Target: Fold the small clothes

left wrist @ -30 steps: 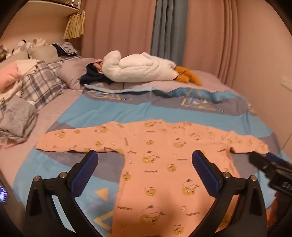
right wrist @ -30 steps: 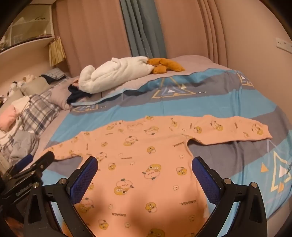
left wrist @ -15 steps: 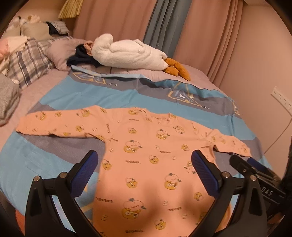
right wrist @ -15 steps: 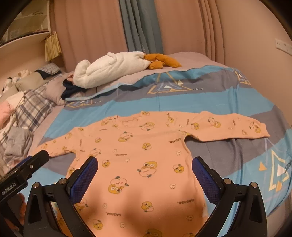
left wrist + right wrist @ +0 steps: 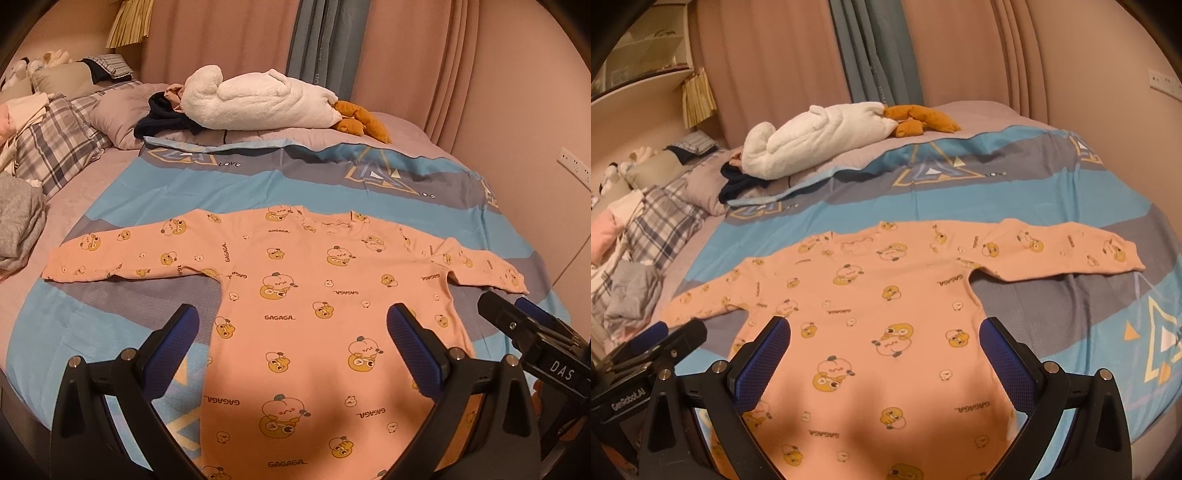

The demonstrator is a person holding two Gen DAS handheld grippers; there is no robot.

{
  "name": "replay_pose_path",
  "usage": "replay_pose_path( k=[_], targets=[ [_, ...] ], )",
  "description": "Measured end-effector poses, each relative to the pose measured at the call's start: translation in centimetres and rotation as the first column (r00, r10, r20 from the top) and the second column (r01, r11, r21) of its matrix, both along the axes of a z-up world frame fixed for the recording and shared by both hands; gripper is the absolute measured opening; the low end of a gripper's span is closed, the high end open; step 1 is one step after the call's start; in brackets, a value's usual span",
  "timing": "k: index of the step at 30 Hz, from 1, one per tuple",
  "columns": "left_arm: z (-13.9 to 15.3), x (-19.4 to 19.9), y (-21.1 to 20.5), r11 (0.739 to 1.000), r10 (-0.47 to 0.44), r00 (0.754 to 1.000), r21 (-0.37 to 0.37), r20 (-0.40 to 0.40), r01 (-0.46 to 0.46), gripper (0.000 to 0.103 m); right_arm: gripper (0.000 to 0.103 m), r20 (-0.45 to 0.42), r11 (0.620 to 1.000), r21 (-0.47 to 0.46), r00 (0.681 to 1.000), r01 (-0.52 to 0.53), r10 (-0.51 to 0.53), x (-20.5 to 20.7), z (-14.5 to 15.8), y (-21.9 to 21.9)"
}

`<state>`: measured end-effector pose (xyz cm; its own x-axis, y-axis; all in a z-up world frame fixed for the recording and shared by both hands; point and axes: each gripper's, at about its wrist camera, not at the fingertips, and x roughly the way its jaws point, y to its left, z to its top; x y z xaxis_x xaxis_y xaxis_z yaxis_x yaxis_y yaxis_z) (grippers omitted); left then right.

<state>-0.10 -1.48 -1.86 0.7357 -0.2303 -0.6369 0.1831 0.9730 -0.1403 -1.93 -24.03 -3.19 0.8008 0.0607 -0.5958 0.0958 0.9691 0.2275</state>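
Both the left tool [image 5: 291, 328] and right tool [image 5: 882, 341] hang wide open and empty above a peach sleepsuit [image 5: 314, 314] spread flat on the bed [image 5: 258, 188].

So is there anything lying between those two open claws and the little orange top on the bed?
Nothing visible. The orange top lies spread flat, nothing on it, with the left gripper and right gripper open just above it.

Left gripper [image 5: 295, 328] and right gripper [image 5: 886, 332]: black frames, 2 blue textured pads each, silver screws, "DAS" and "GenRobot.AI" lettering.
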Motion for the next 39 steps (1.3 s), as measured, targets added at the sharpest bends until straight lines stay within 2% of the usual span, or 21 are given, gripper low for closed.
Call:
replay_pose_path(
  k=[5, 23, 39],
  targets=[
    [-0.4, 0.3, 0.1, 1.0, 0.0, 1.0, -0.018, -0.022, -0.001, 0.101, 0.102, 0.001, 1.0, 0.016, 1.0, -0.013, 0.013, -0.1, 0.1, -0.1],
    [-1.2, 1.0, 0.1, 1.0, 0.004, 0.999, 0.007, -0.05, -0.003, 0.1, 0.102, -0.025, 0.999, 0.04, 1.0, 0.0, 0.001, 0.6, -0.7, -0.3],
    [-1.1, 1.3, 0.6, 0.997, -0.015, 0.996, -0.075, -0.085, 0.009, 0.097, 0.102, -0.024, 0.999, 0.047, 1.0, 0.016, -0.015, 0.8, -0.9, -0.3]
  ],
)
